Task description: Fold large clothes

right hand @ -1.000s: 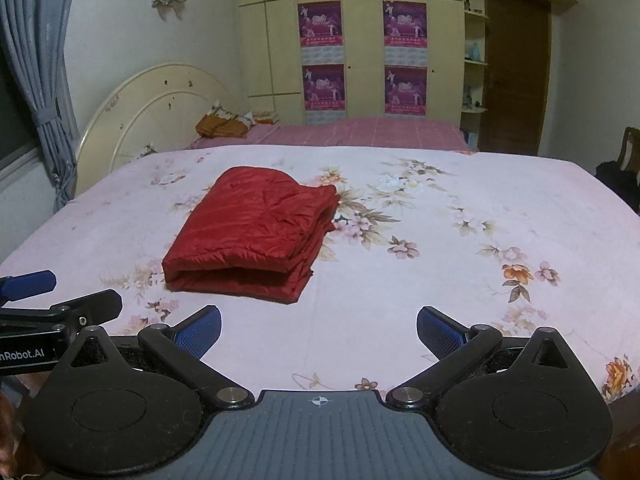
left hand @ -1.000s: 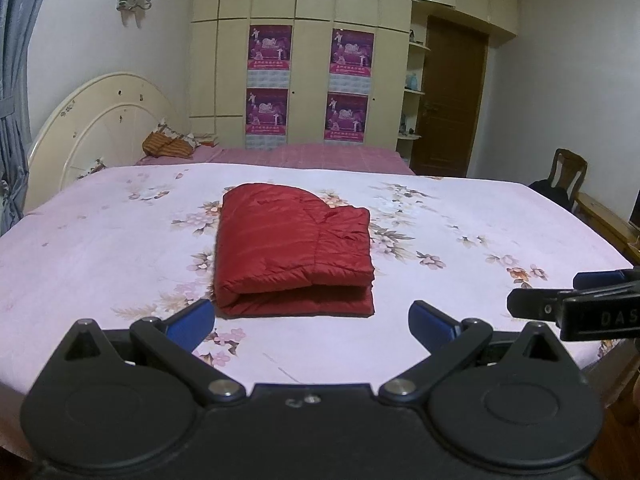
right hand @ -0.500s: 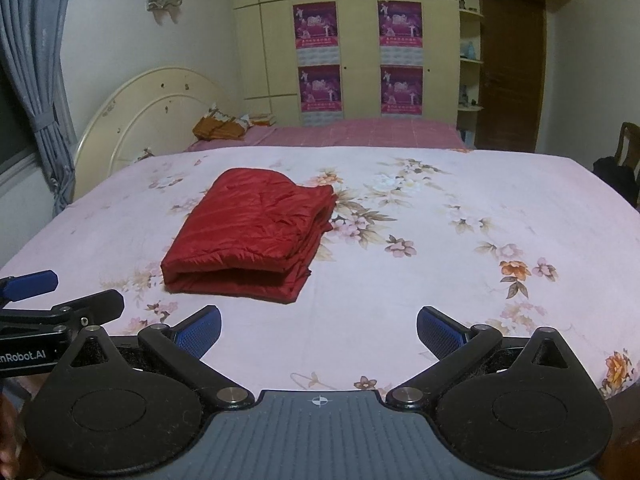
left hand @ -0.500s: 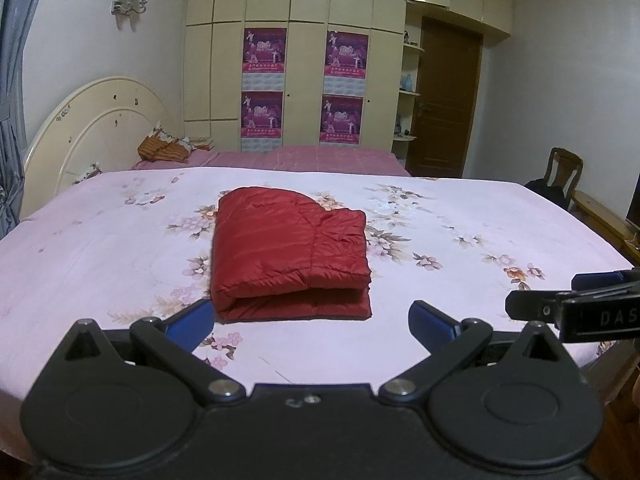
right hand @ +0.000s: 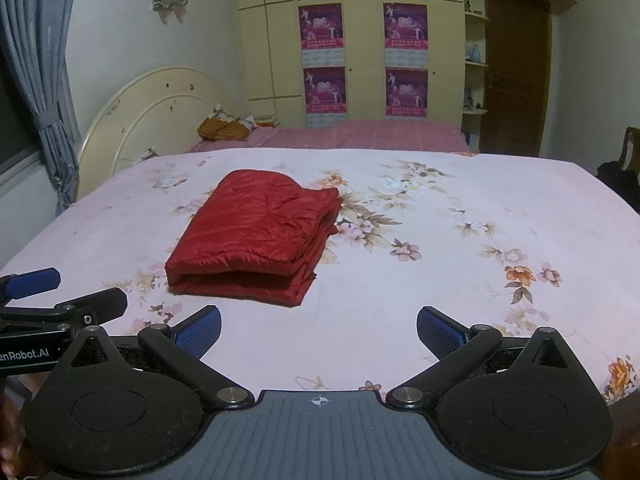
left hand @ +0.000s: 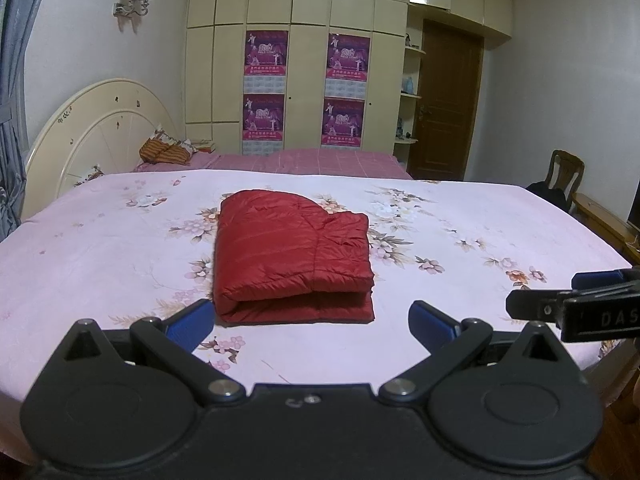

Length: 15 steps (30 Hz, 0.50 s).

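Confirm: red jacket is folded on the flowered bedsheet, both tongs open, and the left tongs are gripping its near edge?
Not quite. The left tongs grip nothing: in the left wrist view both blue pads sit wide apart, short of the red jacket, touching no cloth. The rest holds: the jacket lies folded on the flowered bedsheet, and the right tongs are open too.
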Tool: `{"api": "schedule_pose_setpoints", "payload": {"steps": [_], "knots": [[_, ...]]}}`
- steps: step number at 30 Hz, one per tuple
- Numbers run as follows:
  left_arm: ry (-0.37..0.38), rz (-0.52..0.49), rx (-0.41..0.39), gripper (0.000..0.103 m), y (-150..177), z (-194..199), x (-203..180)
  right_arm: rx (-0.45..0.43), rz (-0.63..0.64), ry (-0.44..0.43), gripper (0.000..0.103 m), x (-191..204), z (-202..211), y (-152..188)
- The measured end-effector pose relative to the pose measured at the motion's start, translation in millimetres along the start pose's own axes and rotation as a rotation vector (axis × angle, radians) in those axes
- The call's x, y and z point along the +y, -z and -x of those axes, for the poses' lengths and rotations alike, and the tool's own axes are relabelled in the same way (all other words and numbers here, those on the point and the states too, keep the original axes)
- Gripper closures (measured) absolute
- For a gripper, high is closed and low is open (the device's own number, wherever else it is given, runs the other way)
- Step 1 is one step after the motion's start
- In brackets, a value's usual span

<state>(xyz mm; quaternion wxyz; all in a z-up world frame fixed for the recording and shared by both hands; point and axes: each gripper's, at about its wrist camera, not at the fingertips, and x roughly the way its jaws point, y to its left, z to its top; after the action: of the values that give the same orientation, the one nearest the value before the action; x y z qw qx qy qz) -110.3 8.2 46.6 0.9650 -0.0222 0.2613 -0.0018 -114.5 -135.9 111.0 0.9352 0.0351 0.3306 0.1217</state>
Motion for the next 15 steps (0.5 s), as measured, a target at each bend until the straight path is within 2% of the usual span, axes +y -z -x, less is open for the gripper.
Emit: {"api": "schedule_pose_setpoints", "payload": {"steps": [15], "knots": [[-0.004, -0.005, -0.003, 0.0, -0.1, -0.8, -0.1, 0.002, -0.001, -0.004, 0.0, -5.9, 0.7, 0.2]]}}
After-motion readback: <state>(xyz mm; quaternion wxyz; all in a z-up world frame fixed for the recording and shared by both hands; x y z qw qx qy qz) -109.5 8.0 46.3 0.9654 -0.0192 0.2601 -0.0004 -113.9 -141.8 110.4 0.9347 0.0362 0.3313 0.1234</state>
